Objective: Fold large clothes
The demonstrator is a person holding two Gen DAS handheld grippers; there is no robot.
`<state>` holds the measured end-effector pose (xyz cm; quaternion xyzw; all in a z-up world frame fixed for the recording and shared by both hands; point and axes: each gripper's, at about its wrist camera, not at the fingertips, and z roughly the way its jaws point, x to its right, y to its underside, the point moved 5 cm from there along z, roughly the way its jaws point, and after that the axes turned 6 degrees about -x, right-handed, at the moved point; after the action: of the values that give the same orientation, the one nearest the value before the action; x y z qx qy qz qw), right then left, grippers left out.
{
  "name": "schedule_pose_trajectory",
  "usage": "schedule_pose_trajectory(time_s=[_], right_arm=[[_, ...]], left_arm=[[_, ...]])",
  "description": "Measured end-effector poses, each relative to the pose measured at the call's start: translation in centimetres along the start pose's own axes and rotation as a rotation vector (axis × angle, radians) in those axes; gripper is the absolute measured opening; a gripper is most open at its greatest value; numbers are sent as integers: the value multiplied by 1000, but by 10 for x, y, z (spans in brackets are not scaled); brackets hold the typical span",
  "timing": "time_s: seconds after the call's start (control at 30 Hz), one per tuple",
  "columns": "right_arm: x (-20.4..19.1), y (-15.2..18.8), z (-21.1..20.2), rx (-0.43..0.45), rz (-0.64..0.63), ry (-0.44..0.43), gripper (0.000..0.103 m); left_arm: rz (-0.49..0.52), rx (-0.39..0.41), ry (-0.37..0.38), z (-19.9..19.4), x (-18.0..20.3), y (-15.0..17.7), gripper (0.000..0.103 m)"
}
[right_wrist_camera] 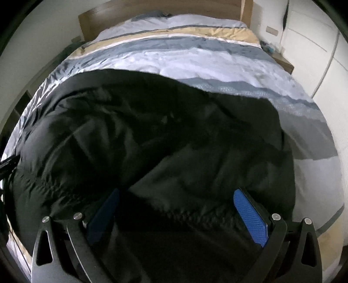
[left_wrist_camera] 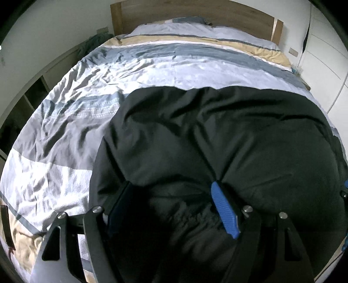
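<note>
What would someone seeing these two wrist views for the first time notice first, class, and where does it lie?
A big, puffy black garment fills the near half of both views, spread on a bed with a striped grey, white and tan duvet. The blue pads of the left gripper and the right gripper stand wide apart with bunched black fabric between them. Behind, a wooden headboard closes the far end.

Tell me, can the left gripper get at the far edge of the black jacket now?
Probably not yet. The left gripper seems full: a thick bunch of the black jacket fills the gap between its pads. The far edge lies uncovered on the bedcover, but the gripper would have to let go first.
</note>
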<state>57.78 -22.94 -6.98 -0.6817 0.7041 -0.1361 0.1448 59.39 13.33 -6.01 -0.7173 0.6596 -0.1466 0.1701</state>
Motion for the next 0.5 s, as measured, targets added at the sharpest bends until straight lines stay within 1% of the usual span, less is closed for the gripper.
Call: schedule_pose_trajectory(time_s=[0.1, 0.3, 0.43, 0.5], right_arm=[[12, 5, 1, -7, 26, 23, 102], [53, 23, -1, -39, 91, 117, 102], [70, 30, -4, -58, 131, 149, 102], [72, 33, -9, -62, 144, 156, 102]], left_arm=[[5, -1, -7, 0, -3, 5, 74], [7, -1, -11, -3, -5, 11, 74], [9, -2, -23, -7, -6, 14, 74], [12, 2, -31, -11, -5, 16, 74]])
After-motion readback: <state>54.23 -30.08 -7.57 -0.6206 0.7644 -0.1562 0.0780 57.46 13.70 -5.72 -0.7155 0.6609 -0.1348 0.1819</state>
